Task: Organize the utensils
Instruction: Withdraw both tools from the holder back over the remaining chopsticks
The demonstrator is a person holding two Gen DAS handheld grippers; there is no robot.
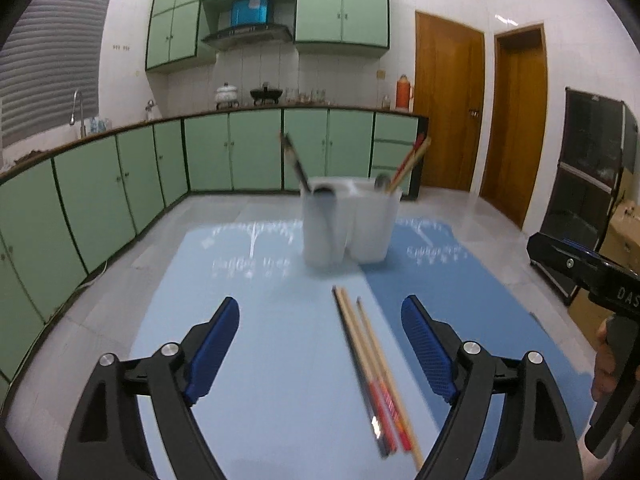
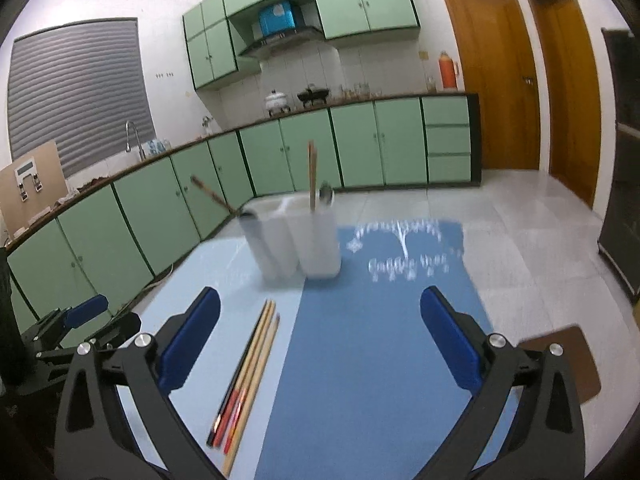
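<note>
A white two-compartment utensil holder (image 1: 347, 224) stands on the blue mats; it also shows in the right wrist view (image 2: 296, 240). Its left compartment holds a dark-handled utensil (image 1: 298, 168), its right compartment a spoon and chopsticks (image 1: 410, 162). Several loose chopsticks (image 1: 372, 372) lie on the light blue mat between the left gripper's fingers; they also show in the right wrist view (image 2: 246, 372) by the right gripper's left finger. My left gripper (image 1: 320, 344) is open and empty. My right gripper (image 2: 320, 340) is open and empty over the darker mat.
A light blue mat (image 1: 240, 320) and a darker blue mat (image 2: 360, 360) cover the table. The right gripper's body (image 1: 592, 276) shows at the right edge, the left one (image 2: 76, 320) at the left edge. Green cabinets and wooden doors stand behind.
</note>
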